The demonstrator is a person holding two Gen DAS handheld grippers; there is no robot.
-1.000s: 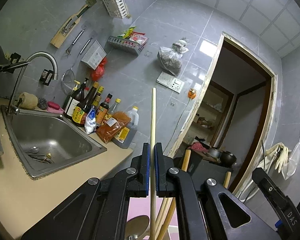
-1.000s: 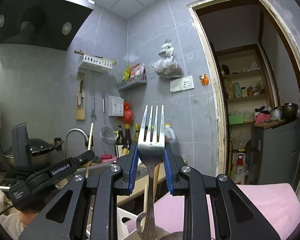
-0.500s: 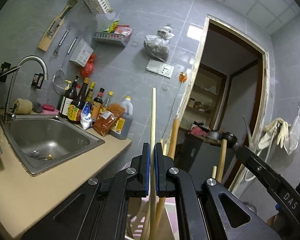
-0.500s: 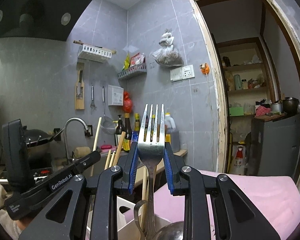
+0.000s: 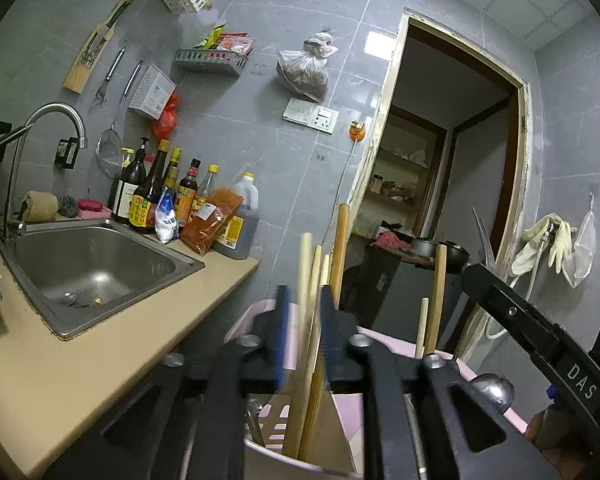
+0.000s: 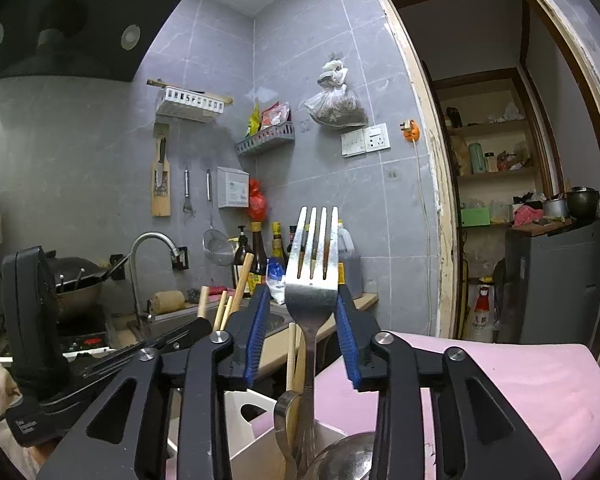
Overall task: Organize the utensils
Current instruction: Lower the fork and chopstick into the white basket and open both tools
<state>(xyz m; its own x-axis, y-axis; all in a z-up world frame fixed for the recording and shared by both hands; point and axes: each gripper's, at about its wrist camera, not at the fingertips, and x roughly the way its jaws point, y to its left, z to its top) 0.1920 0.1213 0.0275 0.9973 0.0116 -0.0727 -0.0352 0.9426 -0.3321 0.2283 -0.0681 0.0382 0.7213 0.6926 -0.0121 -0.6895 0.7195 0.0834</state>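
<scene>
My left gripper (image 5: pixel 305 300) is opening, its jaws blurred and apart. A wooden chopstick (image 5: pixel 303 280) stands loose between them, its lower end in the white utensil holder (image 5: pixel 268 452). More wooden handles (image 5: pixel 340 248) rise from the same holder. My right gripper (image 6: pixel 303 300) is also opening. A steel fork (image 6: pixel 312 264) stands upright between its blue pads (image 6: pixel 260 320), tines up, with a gap on the left side. The fork's handle runs down into the white utensil holder (image 6: pixel 252 420), beside a spoon bowl (image 6: pixel 286 408).
The holder sits on a pink surface (image 6: pixel 500 380). To the left are a beige counter (image 5: pixel 100 360), a steel sink (image 5: pixel 92 264) with a tap, and bottles (image 5: pixel 152 196) against the grey tiled wall. An open doorway (image 6: pixel 500 160) lies on the right.
Both pairs of jaws have spread apart. The chopstick has dropped lower between the left jaws. The fork is no longer pinched and stands free in the holder.
</scene>
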